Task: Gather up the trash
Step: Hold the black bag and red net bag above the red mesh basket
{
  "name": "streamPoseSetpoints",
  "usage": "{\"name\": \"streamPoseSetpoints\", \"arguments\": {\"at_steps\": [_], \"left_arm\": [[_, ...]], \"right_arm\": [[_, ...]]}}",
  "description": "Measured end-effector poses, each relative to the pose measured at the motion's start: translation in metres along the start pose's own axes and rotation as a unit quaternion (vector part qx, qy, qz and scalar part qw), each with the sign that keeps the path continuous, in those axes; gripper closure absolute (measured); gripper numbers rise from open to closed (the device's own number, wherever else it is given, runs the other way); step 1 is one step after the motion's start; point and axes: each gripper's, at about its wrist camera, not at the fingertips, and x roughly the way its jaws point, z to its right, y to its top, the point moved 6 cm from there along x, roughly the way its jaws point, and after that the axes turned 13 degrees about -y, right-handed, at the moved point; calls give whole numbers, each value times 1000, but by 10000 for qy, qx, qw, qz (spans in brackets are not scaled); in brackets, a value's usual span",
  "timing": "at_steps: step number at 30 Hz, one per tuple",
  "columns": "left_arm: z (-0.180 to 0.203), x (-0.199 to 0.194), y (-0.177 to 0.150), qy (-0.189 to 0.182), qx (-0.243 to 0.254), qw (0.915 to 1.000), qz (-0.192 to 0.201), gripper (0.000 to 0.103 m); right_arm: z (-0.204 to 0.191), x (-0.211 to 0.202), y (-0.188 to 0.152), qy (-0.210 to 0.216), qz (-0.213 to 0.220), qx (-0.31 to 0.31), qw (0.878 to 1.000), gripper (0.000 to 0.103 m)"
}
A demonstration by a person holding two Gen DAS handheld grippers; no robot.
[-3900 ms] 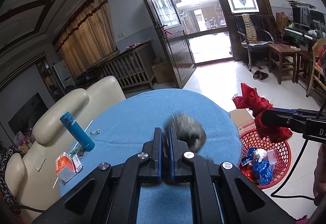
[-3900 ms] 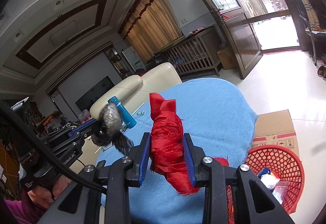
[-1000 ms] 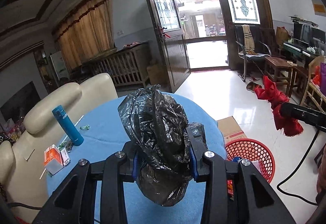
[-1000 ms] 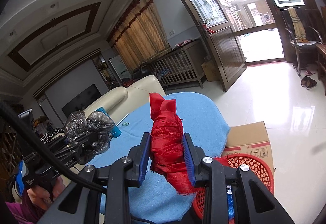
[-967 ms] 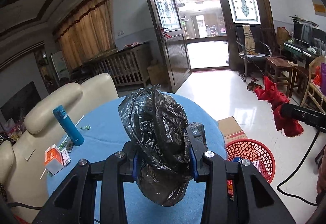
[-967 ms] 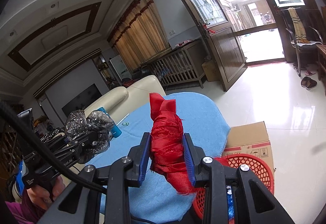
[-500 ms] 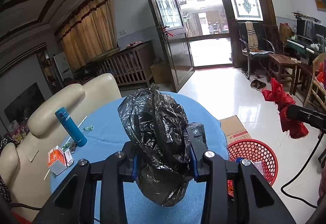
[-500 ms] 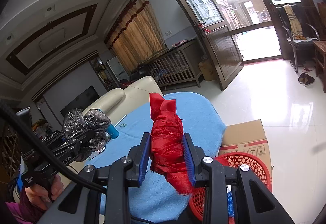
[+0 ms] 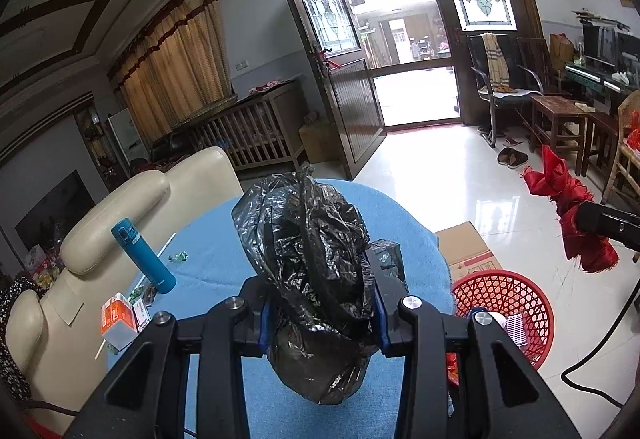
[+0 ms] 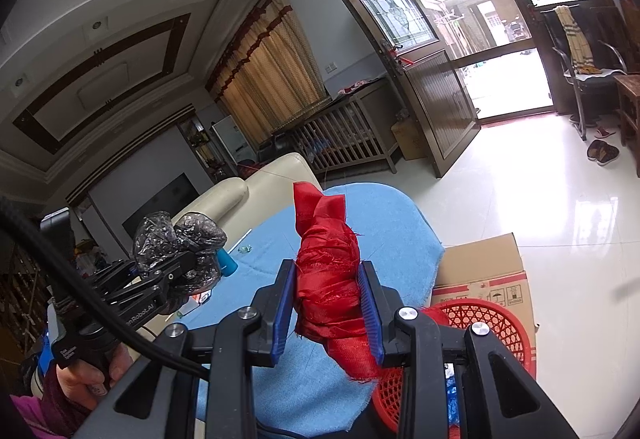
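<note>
Holding both loads up over the desk, I've got my left tool pinching a crumpled black plastic bag, its pads squeezing the bag's middle while the top balloons above and a tail hangs below. My right tool is clamped on a wad of red cloth, frayed end dangling just over the near rim of the red basket.

That basket sits on the floor beside the desk's edge, next to a cardboard box, and in the left view I can see wrappers already inside it. So the job now, as I read it, is the drop. To do it well I want each tool brought squarely over the basket's mouth before letting go, low enough that the light bag doesn't drift or catch the rim. The red cloth looks closest, so it should go first; the black bag has to travel across the desk's corner. One risk: loose threads snagging on the pads.

Against the earliest frames, the change is plain: my left tool was nearly shut on a small blurred wad, and now the bag bulges wide between the pads. Over the last second, little differs. A blue bottle and an orange carton stand on the desk as before.
</note>
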Motion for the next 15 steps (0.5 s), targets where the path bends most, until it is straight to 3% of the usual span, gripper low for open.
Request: {"name": "streamPoseSetpoints", "arguments": {"at_steps": [15], "left_arm": [[2, 13, 3, 62, -1, 9998, -186, 63]], "right_arm": [[-1, -2, 5, 12, -101, 81, 9999, 69]]}}
